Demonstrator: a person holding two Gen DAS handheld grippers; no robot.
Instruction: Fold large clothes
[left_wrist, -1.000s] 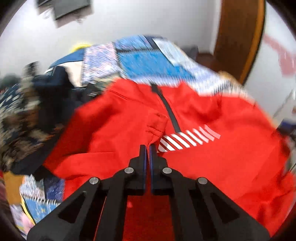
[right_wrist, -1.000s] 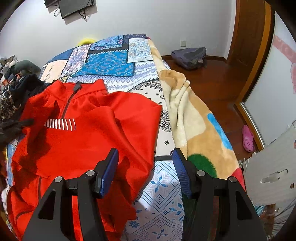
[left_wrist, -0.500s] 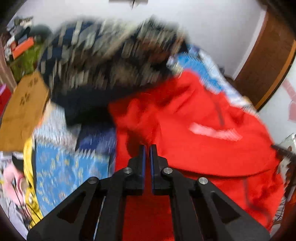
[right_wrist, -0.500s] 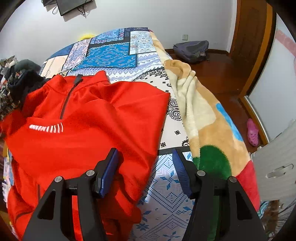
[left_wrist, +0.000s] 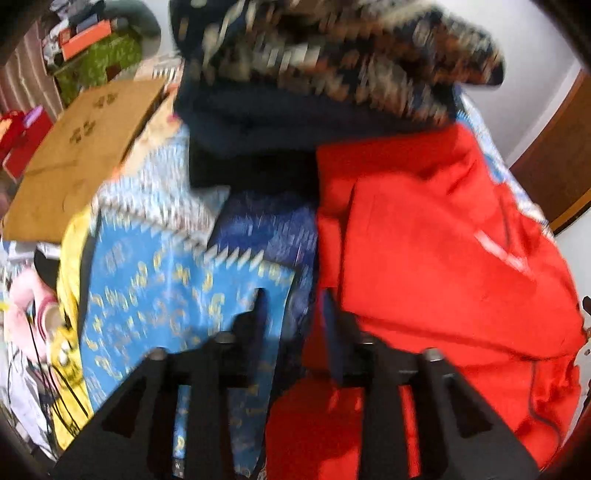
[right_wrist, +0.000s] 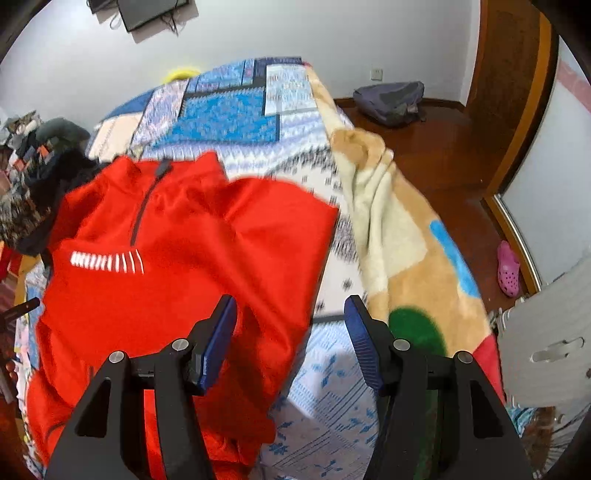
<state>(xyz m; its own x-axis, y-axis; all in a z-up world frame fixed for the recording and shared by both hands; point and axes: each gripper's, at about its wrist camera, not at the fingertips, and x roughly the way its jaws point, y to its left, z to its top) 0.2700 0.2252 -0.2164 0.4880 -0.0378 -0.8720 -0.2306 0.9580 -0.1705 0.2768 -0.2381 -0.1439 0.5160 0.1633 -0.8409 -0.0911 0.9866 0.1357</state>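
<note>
**Lin:** Where did the red pullover (right_wrist: 177, 280) lie, and why there?

**Marek:** It lay flat on the bed (right_wrist: 236, 110), on the patchwork cover, with the collar toward the far wall and the hem hanging over the near edge. I think the bed was chosen because it gave a wide, even surface for such a large garment. A plush blanket (right_wrist: 402, 243) was bunched along the right side of the bed, beside the pullover, so it did not disturb the work.

**Lin:** And the pile of dark clothes (left_wrist: 332, 92)?

**Marek:** It sat at the far left of the pullover, touching its shoulder. Probably these pieces were waiting for their turn. A cardboard box (left_wrist: 81, 162) stood beyond the bed on that side.

**Lin:** How were the grippers held?

**Marek:** The right gripper (right_wrist: 290, 341) hung over the near right edge of the pullover with its jaws wide apart and nothing between them. The left gripper (left_wrist: 293, 325) was over the left edge of the garment, jaws parted but less wide, also empty as far as the blur allowed to see. In my judgement both were placed to take the side edges.

**Lin:** How did the pullover look?

**Marek:** Bright red and smooth. The left side seemed already turned over the body, with a straight crease. It had a short dark zipper (right_wrist: 142, 210) at the neck and a row of white stripes (right_wrist: 107, 262) on the chest.
</note>
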